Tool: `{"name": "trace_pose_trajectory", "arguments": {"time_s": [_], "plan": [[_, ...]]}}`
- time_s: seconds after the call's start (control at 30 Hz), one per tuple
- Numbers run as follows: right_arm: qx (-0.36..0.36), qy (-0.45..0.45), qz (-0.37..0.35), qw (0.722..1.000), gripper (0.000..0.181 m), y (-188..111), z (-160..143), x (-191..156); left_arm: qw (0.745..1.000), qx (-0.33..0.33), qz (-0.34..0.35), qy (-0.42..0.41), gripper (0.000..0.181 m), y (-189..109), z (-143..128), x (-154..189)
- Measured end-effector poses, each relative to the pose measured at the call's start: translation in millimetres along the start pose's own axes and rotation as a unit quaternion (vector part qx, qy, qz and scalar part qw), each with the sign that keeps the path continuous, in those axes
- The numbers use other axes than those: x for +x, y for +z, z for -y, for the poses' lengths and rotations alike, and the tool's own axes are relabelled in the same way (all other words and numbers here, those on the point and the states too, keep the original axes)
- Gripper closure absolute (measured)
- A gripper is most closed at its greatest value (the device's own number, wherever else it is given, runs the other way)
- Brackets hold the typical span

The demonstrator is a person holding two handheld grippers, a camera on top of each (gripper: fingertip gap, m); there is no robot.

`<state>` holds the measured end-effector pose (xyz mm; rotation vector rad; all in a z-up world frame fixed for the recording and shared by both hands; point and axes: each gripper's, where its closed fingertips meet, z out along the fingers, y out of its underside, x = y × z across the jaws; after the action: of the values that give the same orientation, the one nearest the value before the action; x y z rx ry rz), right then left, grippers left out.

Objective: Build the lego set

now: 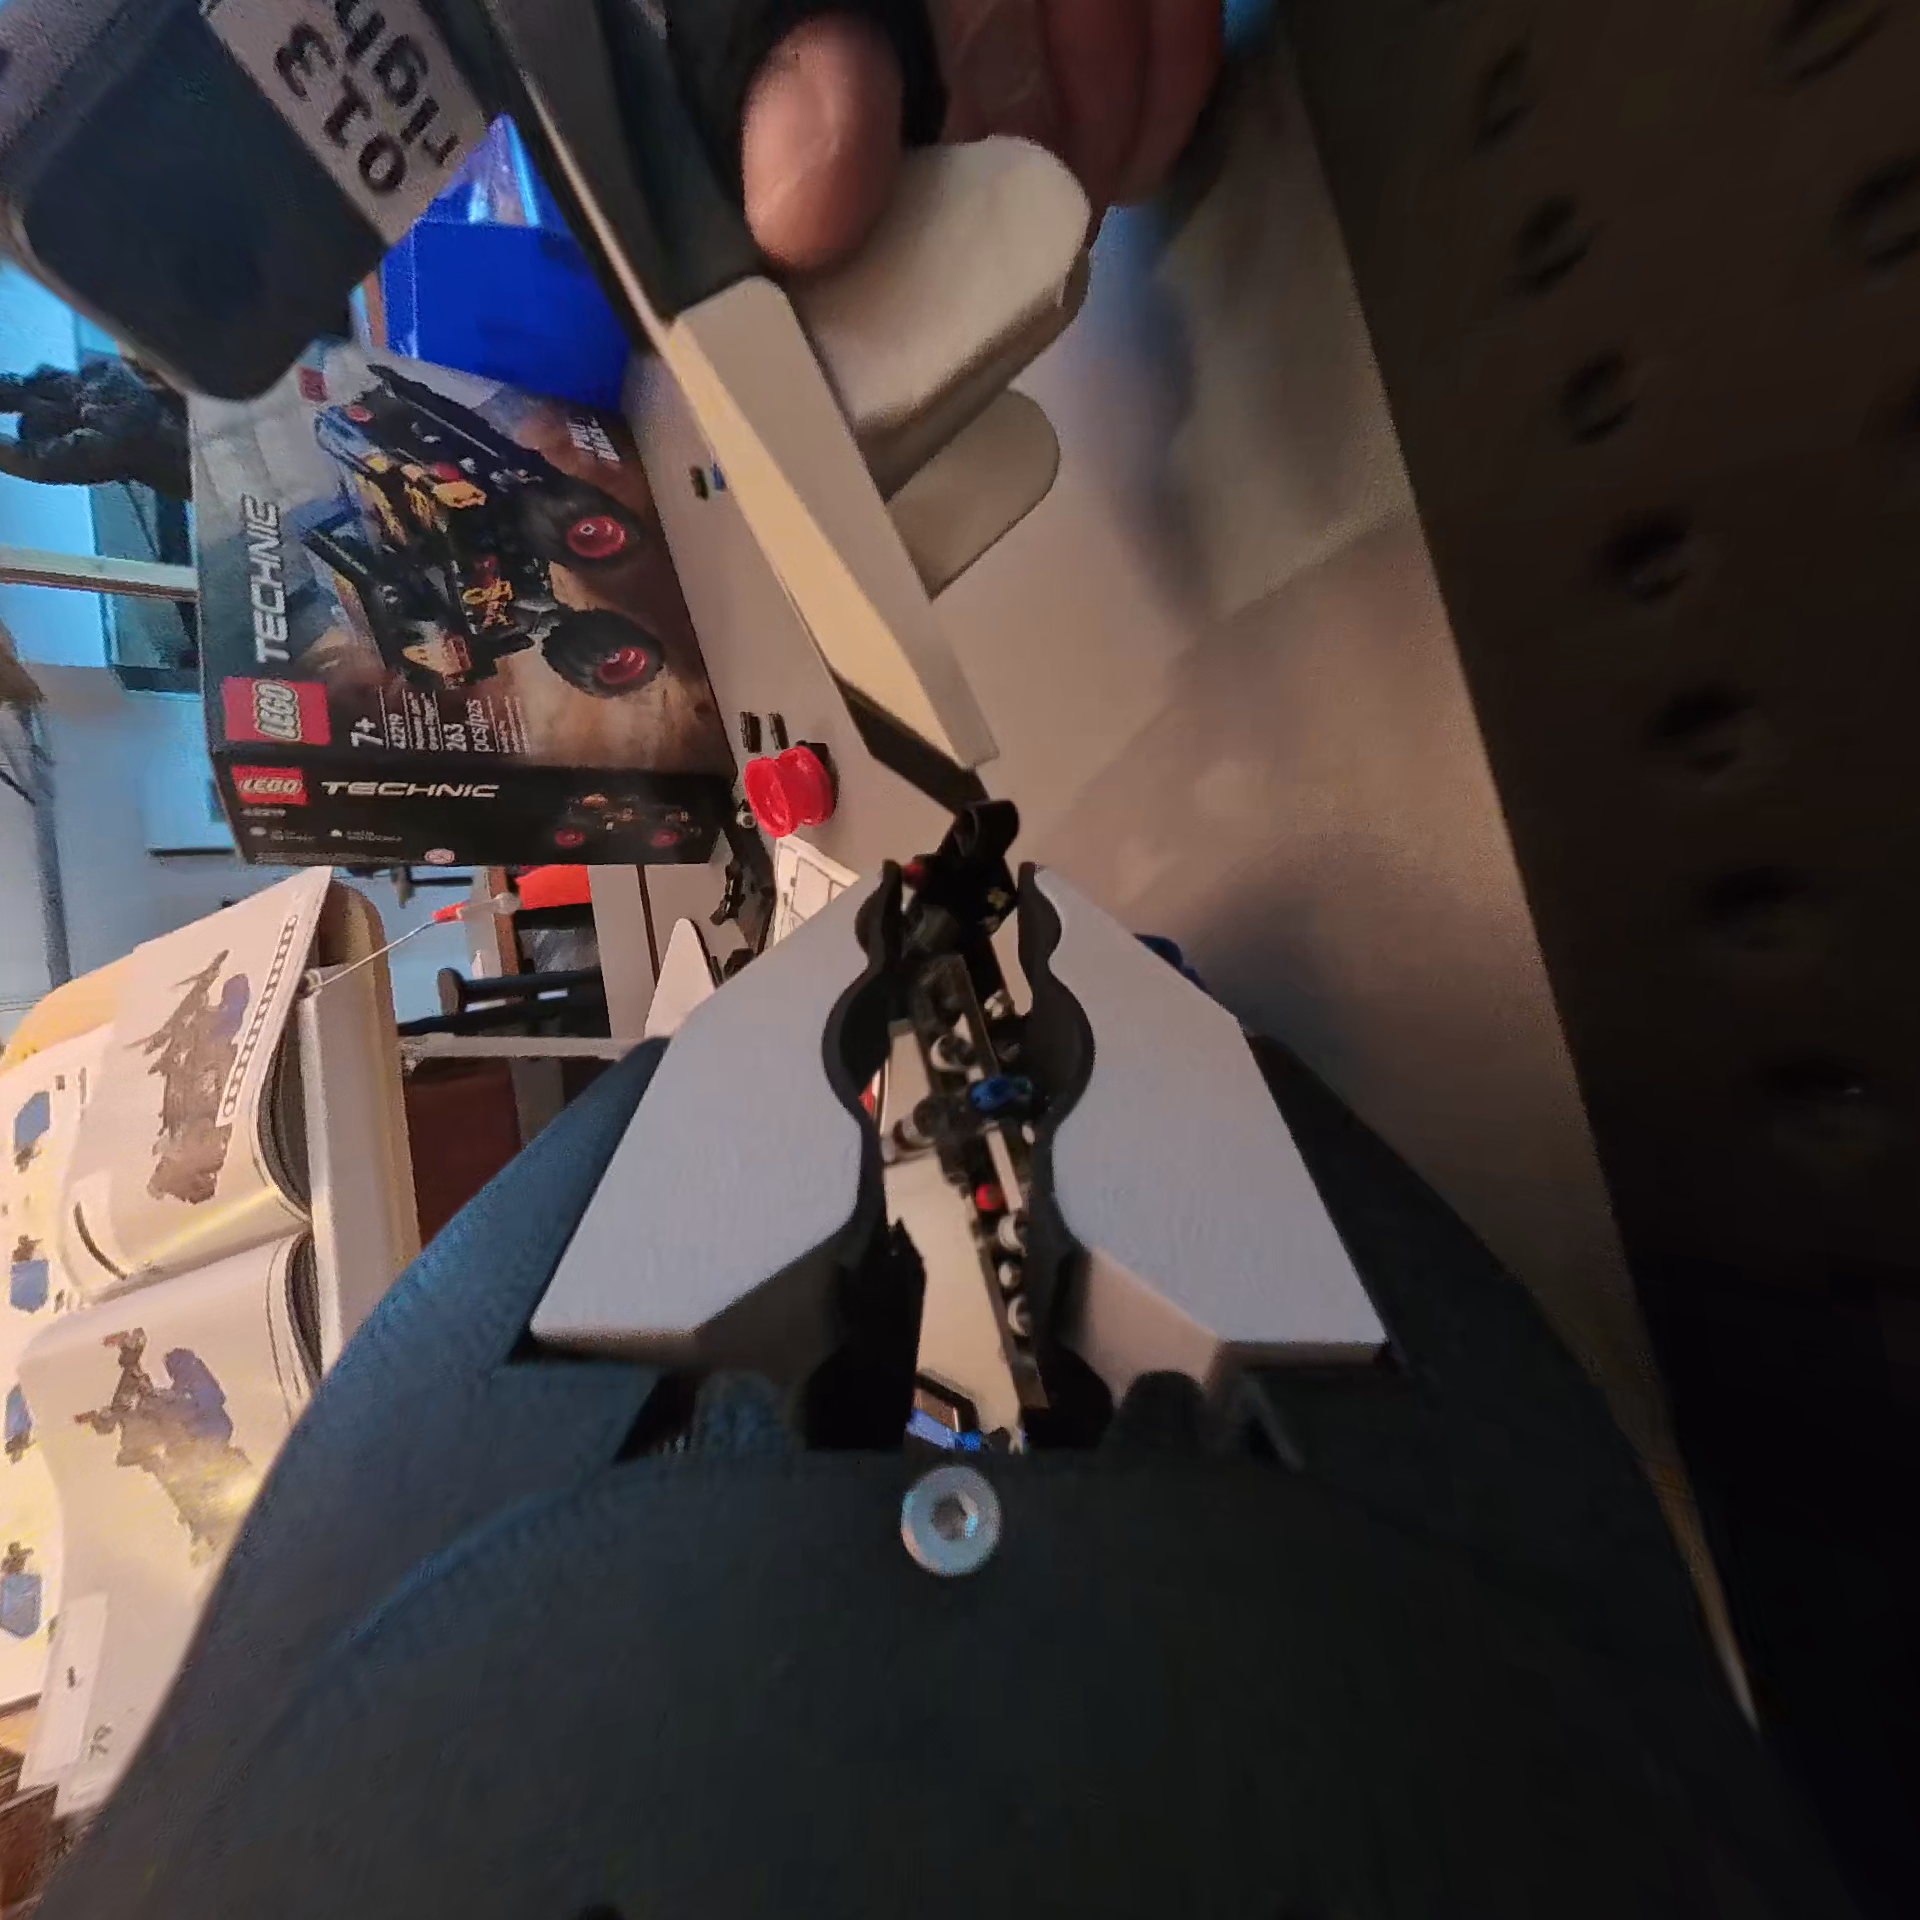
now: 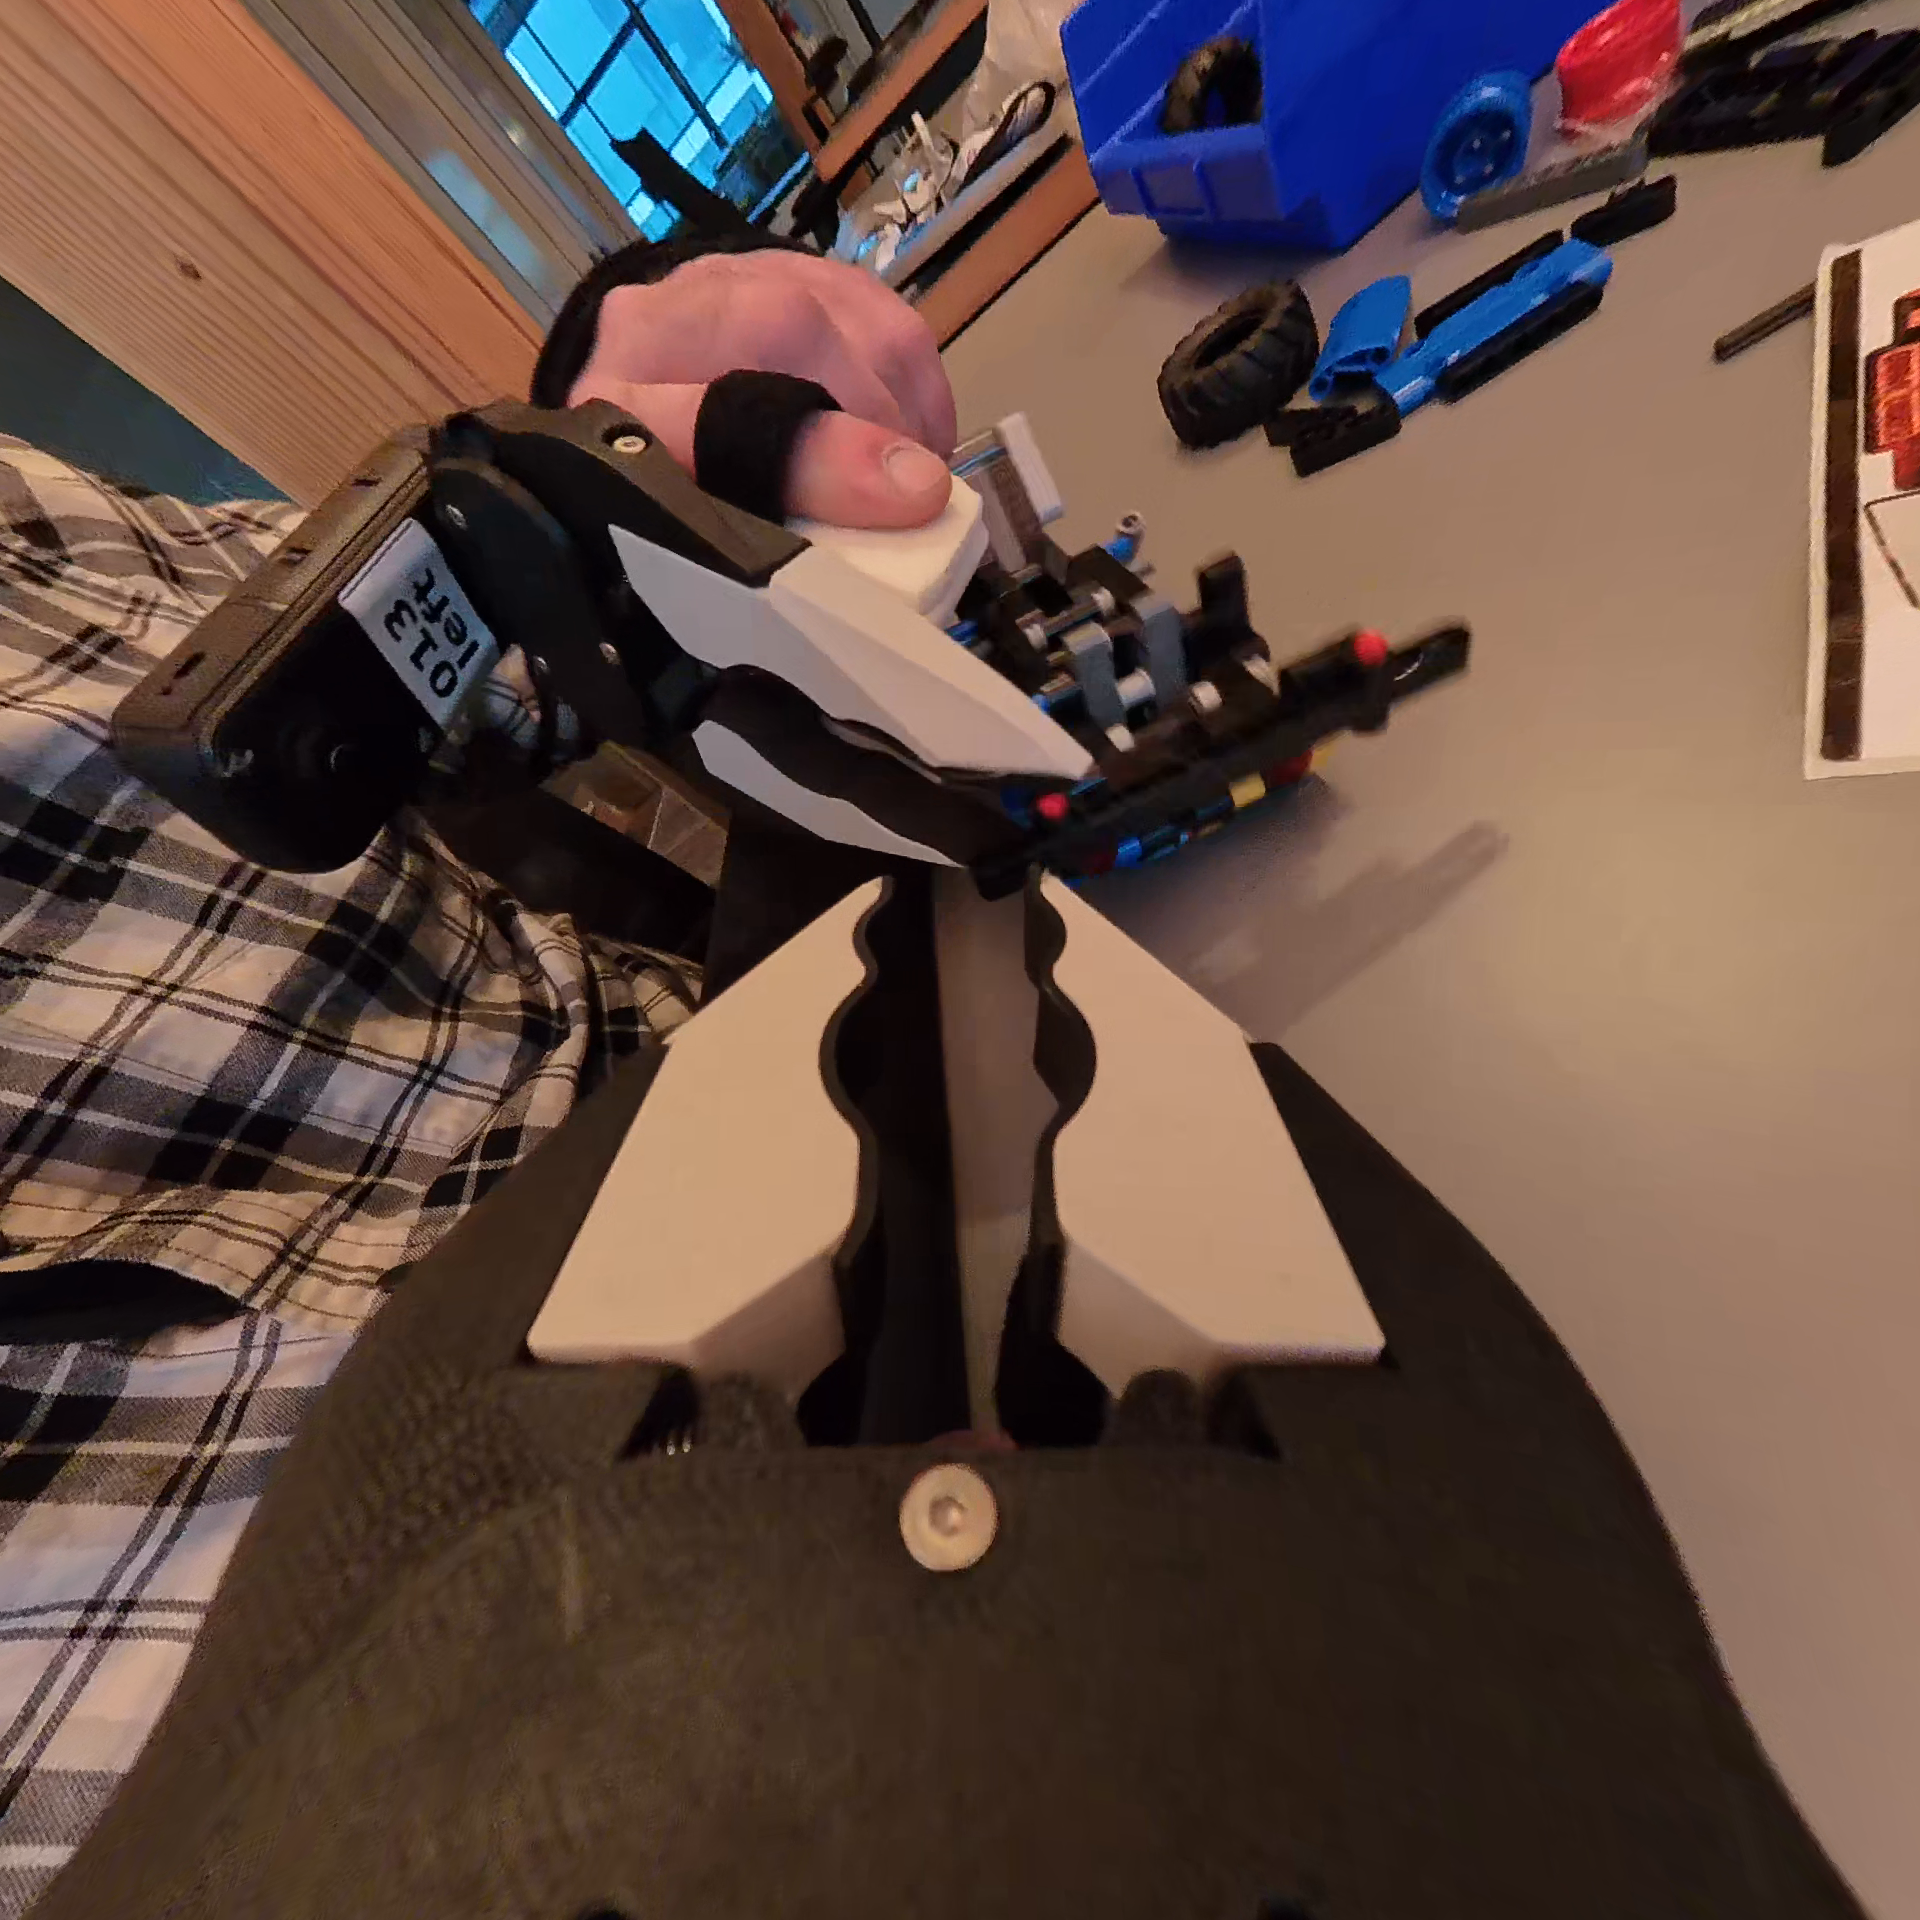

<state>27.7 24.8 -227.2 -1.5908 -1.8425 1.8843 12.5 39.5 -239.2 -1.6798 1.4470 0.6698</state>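
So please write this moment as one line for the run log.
left gripper: shut on black Technic chassis frame | right gripper: open, empty, tips beside frame end | frame lifted off grey table

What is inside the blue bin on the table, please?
A black tyre shows inside the blue bin. The bin's wall hides whatever lies deeper. A blue wheel leans outside it.

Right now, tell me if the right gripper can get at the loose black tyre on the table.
Probably yes: the right gripper seems empty, and the black tyre lies unobstructed beyond the lego chassis.
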Motion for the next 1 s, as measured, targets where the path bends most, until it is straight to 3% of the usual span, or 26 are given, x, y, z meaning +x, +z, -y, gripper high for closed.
{"name": "trace_pose_trajectory", "arguments": {"time_s": [0.03, 0.4, 0.6, 0.77, 1.0], "plan": [[0.004, 0.000, -0.001, 1.000, 0.160, -1.1, 0.8, 0.6, 1.000, 0.002, -0.002, -0.005, 0.158, -0.3, -1.3, -0.4], [0.030, -0.003, -0.037, 0.999, 0.155, -16.2, 4.0, 15.9, 0.999, -0.004, 0.004, -0.044, 0.143, -11.3, -15.3, -8.9], [0.060, -0.011, -0.046, 0.997, 0.155, -28.3, 10.9, 19.8, 0.994, 0.015, -0.006, -0.111, 0.135, -31.7, -22.3, -18.8], [0.097, -0.020, -0.042, 0.994, 0.154, -39.0, 20.1, 15.6, 0.959, 0.018, -0.100, -0.264, 0.124, -56.2, -44.8, -11.7], [0.089, -0.025, -0.040, 0.995, 0.152, -38.1, 15.6, 15.0, 0.920, 0.012, -0.162, -0.356, 0.107, -70.0, -72.8, 12.9]]}}
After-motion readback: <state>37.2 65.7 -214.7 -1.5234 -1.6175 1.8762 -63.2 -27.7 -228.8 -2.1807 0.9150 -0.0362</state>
